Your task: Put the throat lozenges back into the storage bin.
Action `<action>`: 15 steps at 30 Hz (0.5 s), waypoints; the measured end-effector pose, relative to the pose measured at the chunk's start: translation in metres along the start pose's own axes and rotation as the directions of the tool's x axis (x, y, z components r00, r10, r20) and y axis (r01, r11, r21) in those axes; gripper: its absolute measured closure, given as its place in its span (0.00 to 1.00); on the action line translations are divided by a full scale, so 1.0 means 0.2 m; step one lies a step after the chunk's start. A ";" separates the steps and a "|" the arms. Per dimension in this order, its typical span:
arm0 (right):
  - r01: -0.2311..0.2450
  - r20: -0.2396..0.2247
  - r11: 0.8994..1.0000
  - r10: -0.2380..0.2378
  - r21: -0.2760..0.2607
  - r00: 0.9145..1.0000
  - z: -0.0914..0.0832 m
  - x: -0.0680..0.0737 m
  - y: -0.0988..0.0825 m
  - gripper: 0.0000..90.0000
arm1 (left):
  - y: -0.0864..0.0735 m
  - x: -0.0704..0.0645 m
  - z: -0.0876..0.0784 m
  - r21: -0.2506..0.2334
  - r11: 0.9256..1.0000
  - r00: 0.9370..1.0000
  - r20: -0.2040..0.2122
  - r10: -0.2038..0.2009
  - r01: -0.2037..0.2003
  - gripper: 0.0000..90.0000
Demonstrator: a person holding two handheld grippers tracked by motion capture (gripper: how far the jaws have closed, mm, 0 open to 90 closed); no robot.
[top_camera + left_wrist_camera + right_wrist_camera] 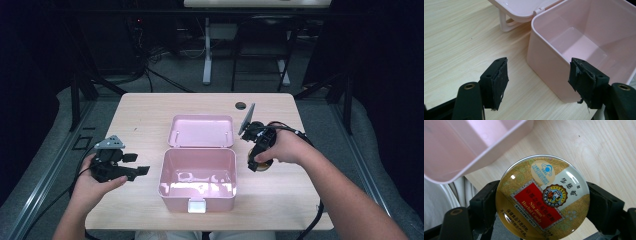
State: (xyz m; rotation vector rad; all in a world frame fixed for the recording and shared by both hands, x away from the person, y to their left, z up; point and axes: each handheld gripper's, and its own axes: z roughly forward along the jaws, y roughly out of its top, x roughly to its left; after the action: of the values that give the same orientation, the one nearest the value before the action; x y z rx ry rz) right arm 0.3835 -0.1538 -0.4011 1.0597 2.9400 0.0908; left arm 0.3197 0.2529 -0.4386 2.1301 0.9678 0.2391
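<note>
Left gripper (142, 171) hovering near the table's left edge, jaws parted; right gripper (256, 165) angled downward, jaws clamped.

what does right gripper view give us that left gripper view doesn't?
Right gripper view: a round candy tin with a red label, clamped between the right gripper fingers just off the table edge.

Left gripper view: the left gripper open and empty, its fingers beside the box wall, plus the lid lying flat behind.

Both: the open pink box, nothing seen in its visible interior, on the wooden table.
</note>
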 end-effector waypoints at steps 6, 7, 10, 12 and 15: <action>0.033 -0.005 0.999 -0.033 -0.013 0.999 -0.04 0.05 0.06 0.22 | 0.00 0.00 0.00 0.000 1.000 1.000 0.001 0.003 -0.003 0.35; 0.040 -0.006 0.999 -0.040 -0.013 0.999 -0.04 0.06 0.06 0.22 | 0.00 0.00 0.00 0.001 1.000 1.000 0.002 0.003 -0.003 0.35; 0.057 -0.004 0.998 -0.057 -0.016 0.998 -0.05 0.08 0.09 0.22 | 0.00 0.00 -0.01 0.000 1.000 1.000 0.004 0.004 -0.004 0.35; 0.073 -0.006 0.997 -0.073 -0.020 0.997 -0.05 0.10 0.11 0.22 | 0.00 0.00 -0.01 -0.004 1.000 1.000 0.002 0.001 -0.001 0.35; 0.088 -0.008 0.996 -0.088 -0.024 0.996 -0.06 0.12 0.14 0.22 | 0.00 0.01 -0.01 -0.002 1.000 1.000 0.001 0.001 -0.001 0.35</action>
State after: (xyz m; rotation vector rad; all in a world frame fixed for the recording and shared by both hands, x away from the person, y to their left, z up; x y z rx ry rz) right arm 0.3811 -0.1176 -0.3878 0.9278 2.9805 0.1298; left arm 0.3197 0.2552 -0.4376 2.1287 0.9651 0.2400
